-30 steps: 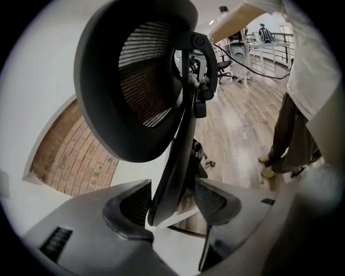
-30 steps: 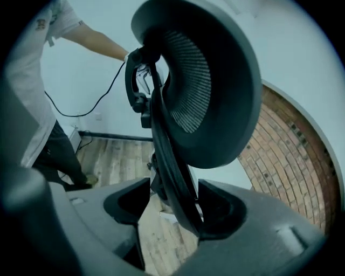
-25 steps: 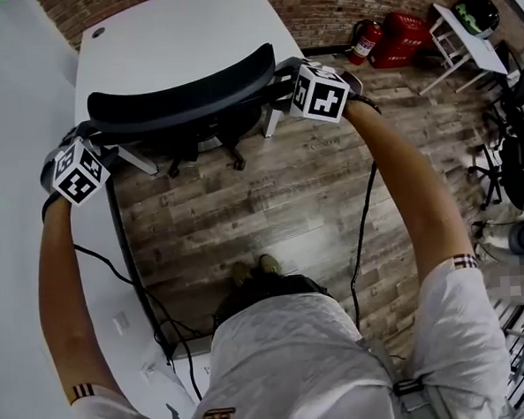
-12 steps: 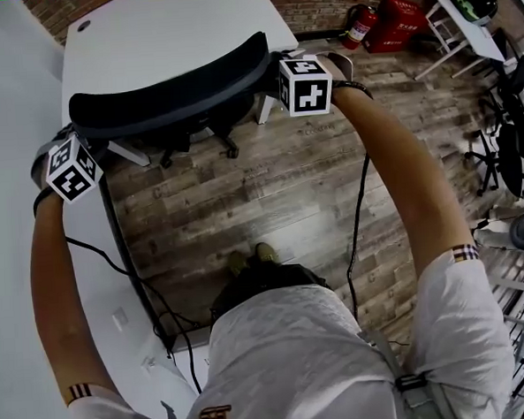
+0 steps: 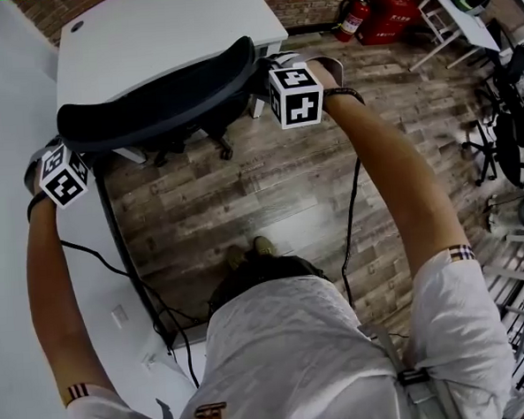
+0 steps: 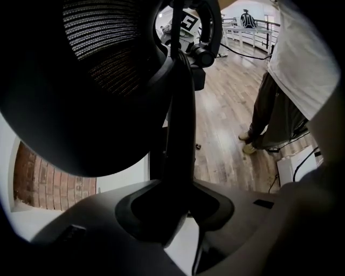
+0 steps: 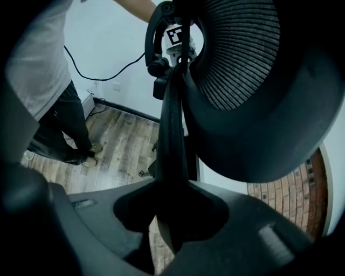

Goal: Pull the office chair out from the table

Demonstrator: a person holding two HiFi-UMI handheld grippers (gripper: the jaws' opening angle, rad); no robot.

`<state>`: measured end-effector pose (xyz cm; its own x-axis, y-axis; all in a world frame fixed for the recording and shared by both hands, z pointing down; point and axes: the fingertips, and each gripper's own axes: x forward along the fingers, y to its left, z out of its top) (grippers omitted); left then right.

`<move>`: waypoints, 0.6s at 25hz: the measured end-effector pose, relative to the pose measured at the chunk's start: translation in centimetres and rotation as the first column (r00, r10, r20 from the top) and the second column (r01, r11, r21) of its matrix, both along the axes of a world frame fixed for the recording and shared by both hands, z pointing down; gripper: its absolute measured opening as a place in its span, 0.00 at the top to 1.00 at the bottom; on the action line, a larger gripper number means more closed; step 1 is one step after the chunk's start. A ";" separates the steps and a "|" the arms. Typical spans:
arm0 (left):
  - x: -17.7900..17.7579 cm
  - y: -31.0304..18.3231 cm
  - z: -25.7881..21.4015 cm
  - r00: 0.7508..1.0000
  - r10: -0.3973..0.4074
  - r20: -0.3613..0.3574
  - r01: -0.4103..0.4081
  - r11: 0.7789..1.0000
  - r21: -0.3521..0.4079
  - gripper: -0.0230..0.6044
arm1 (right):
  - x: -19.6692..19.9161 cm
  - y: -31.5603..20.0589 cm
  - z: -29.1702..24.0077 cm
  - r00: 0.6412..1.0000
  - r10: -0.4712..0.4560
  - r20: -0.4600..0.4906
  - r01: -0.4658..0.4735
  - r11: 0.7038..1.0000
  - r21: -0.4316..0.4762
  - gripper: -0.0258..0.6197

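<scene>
The black office chair's curved mesh backrest [image 5: 158, 100] stands in front of the white table [image 5: 162, 29], its seat tucked under it. My left gripper [image 5: 66, 143] grips the backrest's left end and my right gripper [image 5: 261, 73] its right end. In the left gripper view the dark backrest rim [image 6: 180, 124] runs down between the jaws of the left gripper [image 6: 178, 210], which are closing on it. The right gripper view shows the same: the rim [image 7: 172, 135] fills the gap of the right gripper [image 7: 172, 215], jaws closing on it.
The chair's wheeled base [image 5: 196, 144] sits at the table's edge on the wooden floor. A second white desk [image 5: 17, 263] runs along the left, cables hanging from it. A fire extinguisher [image 5: 349, 19], a red box [image 5: 390, 15] and other chairs [image 5: 510, 136] stand at the right.
Both grippers have sunk a little onto the ends of the backrest, and each has rolled slightly. In the head view the chair and both hands sit further left than before.
</scene>
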<state>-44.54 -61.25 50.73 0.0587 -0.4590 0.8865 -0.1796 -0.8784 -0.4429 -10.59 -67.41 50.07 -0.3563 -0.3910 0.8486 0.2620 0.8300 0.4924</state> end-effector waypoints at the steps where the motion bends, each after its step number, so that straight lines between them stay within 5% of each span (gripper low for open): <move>1: 0.0 0.5 0.0 1.000 -0.004 0.000 0.004 1.000 -0.004 0.77 | 0.0 0.5 -0.1 1.000 -0.004 0.005 0.004 1.000 0.004 0.80; 15: 1.1 4.8 -0.3 1.000 -0.023 -0.009 0.023 1.000 -0.006 0.77 | 0.4 3.3 -0.2 0.999 -0.031 0.006 0.031 0.999 0.022 0.80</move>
<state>-43.39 -56.42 50.44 0.0563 -0.4548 0.8888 -0.2033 -0.8768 -0.4357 -10.17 -64.15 49.85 -0.3744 -0.3978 0.8376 0.2843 0.8106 0.5120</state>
